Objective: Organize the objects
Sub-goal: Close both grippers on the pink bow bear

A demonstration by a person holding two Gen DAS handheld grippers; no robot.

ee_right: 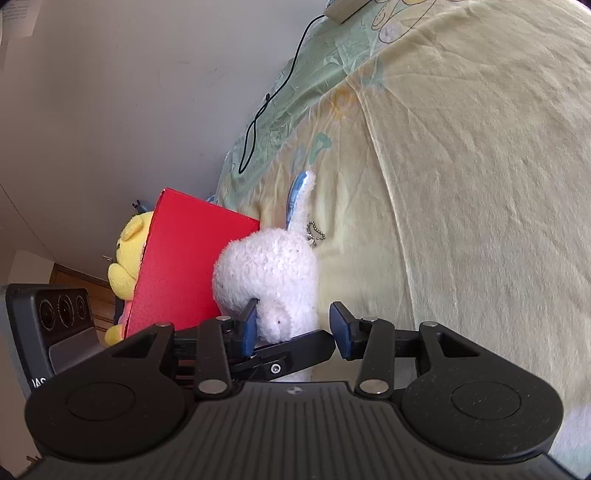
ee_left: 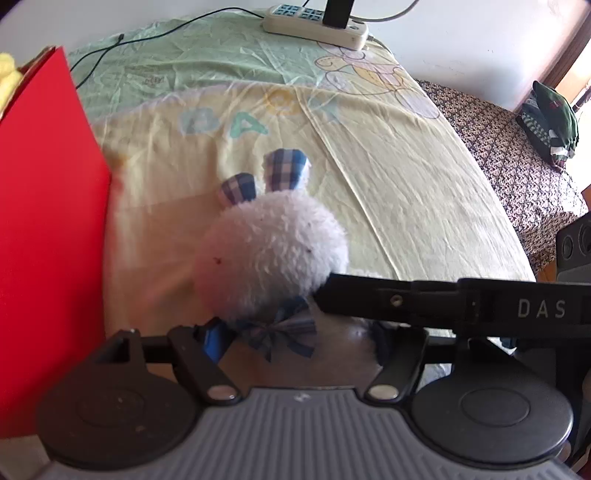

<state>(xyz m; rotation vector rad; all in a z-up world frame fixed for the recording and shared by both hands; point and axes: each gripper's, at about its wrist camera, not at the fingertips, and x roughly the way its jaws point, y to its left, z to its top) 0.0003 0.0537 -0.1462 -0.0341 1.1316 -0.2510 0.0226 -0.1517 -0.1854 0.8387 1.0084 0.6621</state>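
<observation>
The rabbit toy (ee_left: 273, 254) is fluffy white plush with checked cloth ears; the sheet (ee_left: 388, 177) is creased cotton; the red box (ee_left: 48, 221) looks matt

A fluffy white plush rabbit (ee_left: 271, 254) with blue plaid ears lies on the yellow sheet (ee_left: 406, 206) beside a red box (ee_left: 44, 229).

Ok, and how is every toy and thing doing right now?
white bunny: lying on the sheet, between both grippers' fingers.
left gripper: around the bunny's body; grip unclear.
right gripper: open, one pad touching the bunny.
yellow bear: poking out behind the red box.
red box: standing beside the bunny.
power strip: one black plug in.
</observation>
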